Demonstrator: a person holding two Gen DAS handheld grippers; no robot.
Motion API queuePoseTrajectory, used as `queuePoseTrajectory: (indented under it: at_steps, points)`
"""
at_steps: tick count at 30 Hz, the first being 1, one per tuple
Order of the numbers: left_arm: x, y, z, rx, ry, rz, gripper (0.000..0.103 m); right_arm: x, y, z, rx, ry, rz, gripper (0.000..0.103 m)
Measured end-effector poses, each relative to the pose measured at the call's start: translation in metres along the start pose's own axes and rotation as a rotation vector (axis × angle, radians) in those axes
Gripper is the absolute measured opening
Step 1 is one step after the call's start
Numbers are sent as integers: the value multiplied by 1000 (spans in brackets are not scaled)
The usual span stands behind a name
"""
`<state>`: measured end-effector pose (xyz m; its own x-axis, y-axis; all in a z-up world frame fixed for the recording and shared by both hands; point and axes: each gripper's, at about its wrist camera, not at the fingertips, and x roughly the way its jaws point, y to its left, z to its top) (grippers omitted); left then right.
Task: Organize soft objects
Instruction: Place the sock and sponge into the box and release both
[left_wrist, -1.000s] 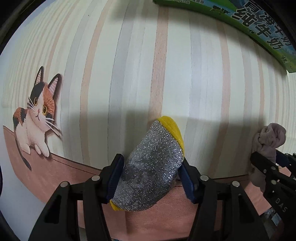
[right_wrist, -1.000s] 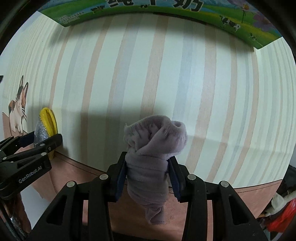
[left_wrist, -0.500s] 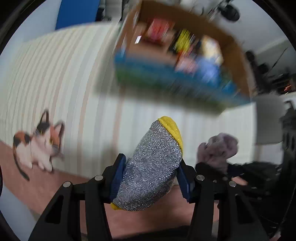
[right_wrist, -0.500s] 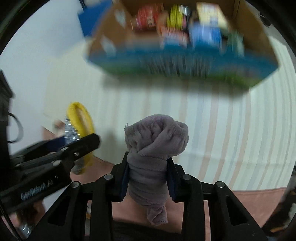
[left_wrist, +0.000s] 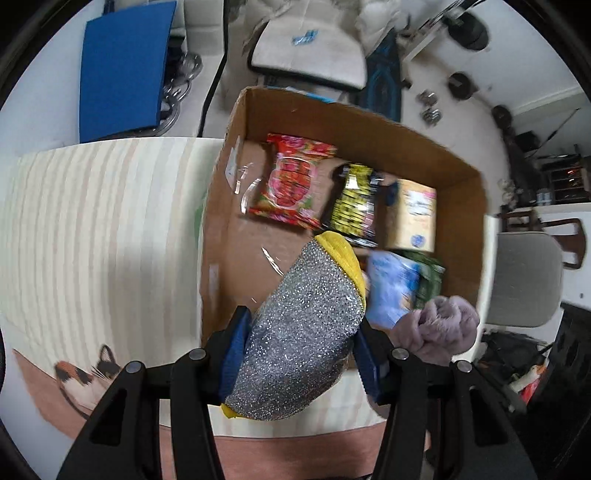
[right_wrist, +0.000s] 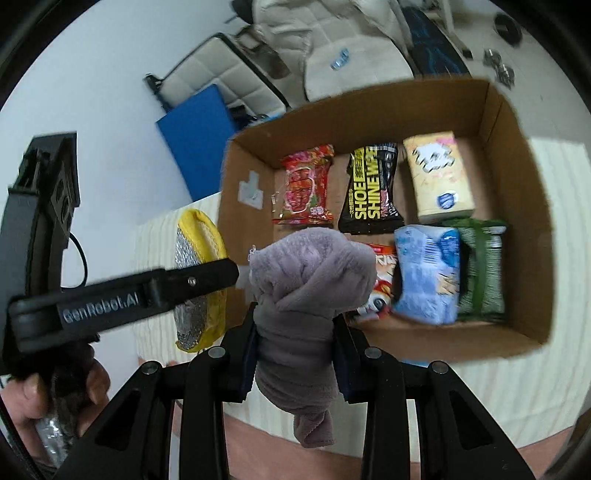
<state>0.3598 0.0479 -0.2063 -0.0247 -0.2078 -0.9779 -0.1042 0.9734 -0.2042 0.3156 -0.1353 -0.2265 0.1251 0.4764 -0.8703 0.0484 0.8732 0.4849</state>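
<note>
**Sponge and sock held over the box**

Sponge (left_wrist: 306, 332), silver-glittered with a yellow edge, sits pinched between the blue pads of my left gripper (left_wrist: 301, 347), tilted so its yellow tip leans toward the box. My right gripper (right_wrist: 295, 354) is clamped on a rolled mauve sock (right_wrist: 310, 295); the bulky roll stands above the pads and a loose end hangs below them. From the right wrist view I see my left gripper just to the left, side-on, with the sponge in it.

Under both lies the striped tablecloth (left_wrist: 92, 240) with a cat print (left_wrist: 88, 376) at its near edge. Beyond the grippers stands an open cardboard box (right_wrist: 524, 206) on the cloth. Inside, the near row holds a blue packet (right_wrist: 428, 273) and a green bundle (right_wrist: 484, 269), with a red-and-white packet partly hidden behind the sock. The far row holds a red snack bag (right_wrist: 306, 192), a black-and-yellow bag (right_wrist: 371, 188) and a cream tissue pack (right_wrist: 439, 177). Past the box I see a blue pad (left_wrist: 122, 70) and a pale chair (left_wrist: 310, 51).
</note>
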Motion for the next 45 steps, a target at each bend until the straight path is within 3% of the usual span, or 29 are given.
queuePoseTrajectory:
  at_steps: [5,12,14,15,16,19,24,26,27,30,34,39,45]
  points:
    - [38,0,34,34,68,106,51,45,-11,14,73,39,15,37]
    - [84,-10,52,130,193,160,54,90,-20,26,97,74,5,41]
    - [93,-10,54,132,214,172,56,102,-21,28,94,97,4,57]
    - [96,-9,55,128,214,177,57,103,-20,29,89,97,-8,77]
    - [97,-8,56,127,206,185,61,104,-20,30,81,88,-35,82]
    - [98,-9,58,141,178,202,74,106,-23,31,83,83,-61,82]
    - [93,-9,60,134,150,206,77,103,-28,31,78,83,-111,82]
    - [87,-10,59,137,131,214,92,100,-31,32,69,86,-136,82]
    - [84,-12,59,138,116,212,93,96,-32,31,65,84,-142,82]
    - [74,-18,51,143,75,222,93,79,-34,24,35,72,-187,96]
    - [60,-20,35,140,9,196,101,56,-35,19,-18,38,-280,103]
    - [40,-21,5,132,-98,186,101,29,-42,9,-79,-11,-400,103]
    - [25,-25,-28,134,-171,195,101,-4,-51,-6,-84,-44,-430,103]
